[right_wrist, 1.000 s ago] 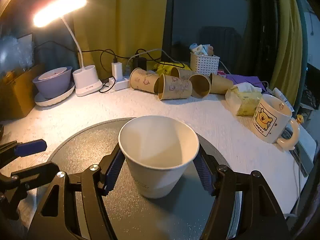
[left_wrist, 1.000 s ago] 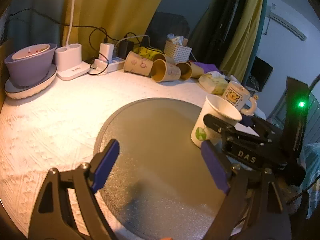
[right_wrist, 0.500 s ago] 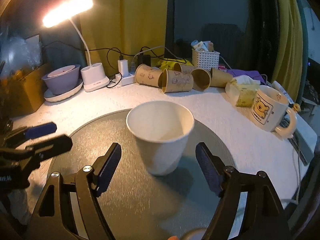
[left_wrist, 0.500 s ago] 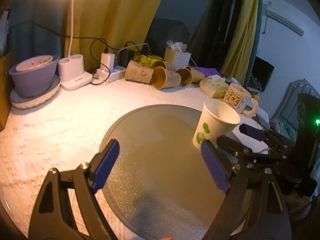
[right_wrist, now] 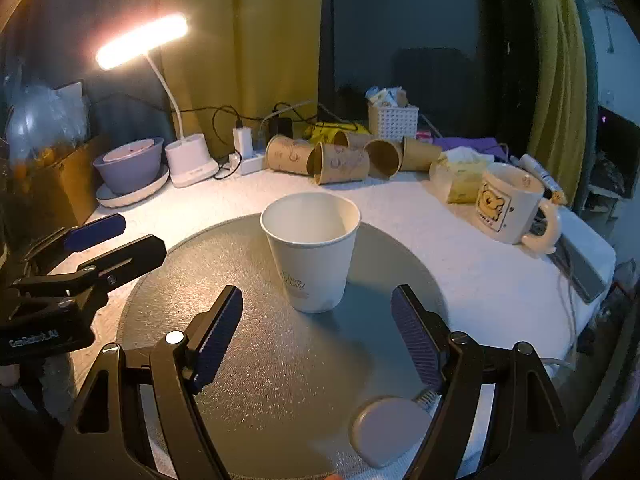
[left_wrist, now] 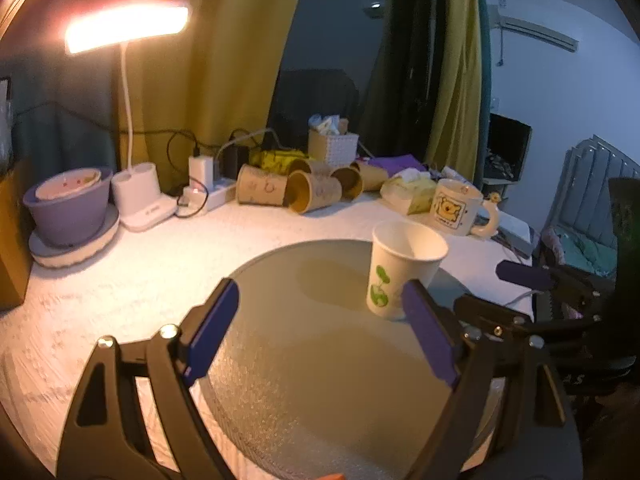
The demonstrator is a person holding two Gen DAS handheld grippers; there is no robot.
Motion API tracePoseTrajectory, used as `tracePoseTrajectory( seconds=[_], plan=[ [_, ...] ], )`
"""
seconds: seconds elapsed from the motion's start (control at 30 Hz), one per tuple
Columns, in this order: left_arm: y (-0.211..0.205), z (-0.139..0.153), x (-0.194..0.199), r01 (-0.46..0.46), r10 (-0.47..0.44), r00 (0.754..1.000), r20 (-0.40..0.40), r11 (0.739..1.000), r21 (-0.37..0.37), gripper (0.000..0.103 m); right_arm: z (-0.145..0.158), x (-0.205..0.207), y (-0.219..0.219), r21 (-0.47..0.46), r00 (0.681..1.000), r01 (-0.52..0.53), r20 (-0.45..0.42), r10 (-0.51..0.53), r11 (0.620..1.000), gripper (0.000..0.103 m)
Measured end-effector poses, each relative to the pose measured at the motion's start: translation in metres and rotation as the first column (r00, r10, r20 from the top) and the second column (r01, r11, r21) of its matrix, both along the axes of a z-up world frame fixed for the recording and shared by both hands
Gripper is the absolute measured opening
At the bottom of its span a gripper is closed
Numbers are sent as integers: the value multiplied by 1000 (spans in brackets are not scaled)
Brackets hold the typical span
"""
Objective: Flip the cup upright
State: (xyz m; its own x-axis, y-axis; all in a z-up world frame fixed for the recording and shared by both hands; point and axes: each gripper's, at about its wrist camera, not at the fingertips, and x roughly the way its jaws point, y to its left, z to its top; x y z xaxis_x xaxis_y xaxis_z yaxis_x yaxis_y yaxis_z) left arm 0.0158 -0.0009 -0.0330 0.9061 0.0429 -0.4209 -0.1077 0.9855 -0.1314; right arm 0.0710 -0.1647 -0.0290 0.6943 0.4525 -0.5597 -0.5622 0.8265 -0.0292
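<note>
Lamplit worktop (right_wrist: 460,248) carries a round grey mat (right_wrist: 260,340); white paper cup (right_wrist: 311,250) stands upright on it. Right gripper (right_wrist: 316,336) and left gripper (left_wrist: 320,332) both spread wide, empty, level, cup untouched.

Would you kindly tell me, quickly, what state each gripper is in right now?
Left gripper: open, holding nothing.
Right gripper: open, holding nothing; the white paper cup stands upright on the round mat, clear of its fingers.
</note>
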Motion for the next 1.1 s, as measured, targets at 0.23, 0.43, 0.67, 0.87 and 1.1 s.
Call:
tracePoseTrajectory(
  seconds=[0.23,0.43,0.67,0.87,1.1],
  plan=[
    [-6,16,-12,26,-27,998,64,1000,14,85,18,-11,-14,22,999,26,46,-27,999,80],
    [-9,29,-22,35,-39,993,115,999,35,85,35,-21,-22,55,996,44,78,-49,997,80],
    [-12,46,-36,38,-48,981,186,998,59,85,52,-34,-22,69,991,50,119,-58,996,80],
    [-12,60,-46,51,-61,974,217,997,55,85,67,-45,-25,87,987,55,149,-68,995,80],
    [-21,80,-65,71,-93,956,279,994,89,85,83,-58,-30,105,980,64,179,-82,992,80]
  ],
)
